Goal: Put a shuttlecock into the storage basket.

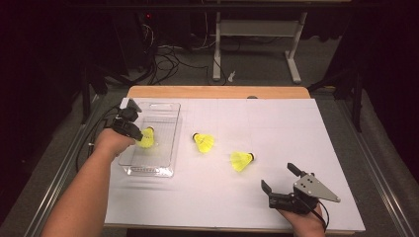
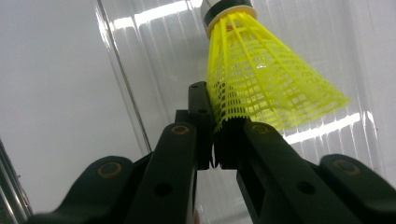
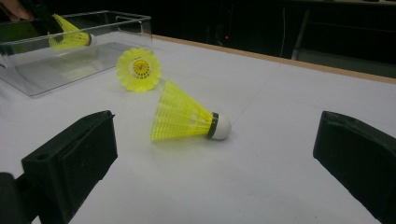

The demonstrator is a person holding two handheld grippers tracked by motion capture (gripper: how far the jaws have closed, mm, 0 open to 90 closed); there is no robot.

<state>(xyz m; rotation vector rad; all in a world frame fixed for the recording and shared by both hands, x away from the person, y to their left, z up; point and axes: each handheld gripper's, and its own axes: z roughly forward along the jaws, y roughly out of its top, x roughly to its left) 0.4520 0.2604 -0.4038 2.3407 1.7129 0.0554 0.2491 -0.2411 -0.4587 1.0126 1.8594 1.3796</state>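
Mesh-skirted yellow shuttlecock (image 2: 261, 88) pinched by left hand-held gripper (image 2: 215, 135) over ribbed clear tray (image 1: 163, 123); right hand-held gripper (image 1: 279, 178) wide.

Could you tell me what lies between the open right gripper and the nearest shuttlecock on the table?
Nothing: the high view shows bare white table between the right gripper and that shuttlecock.

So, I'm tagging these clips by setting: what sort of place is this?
Probably a lab or workshop: a white-covered table in a dark room, loose cables on the floor, and a height-adjustable desk frame behind.
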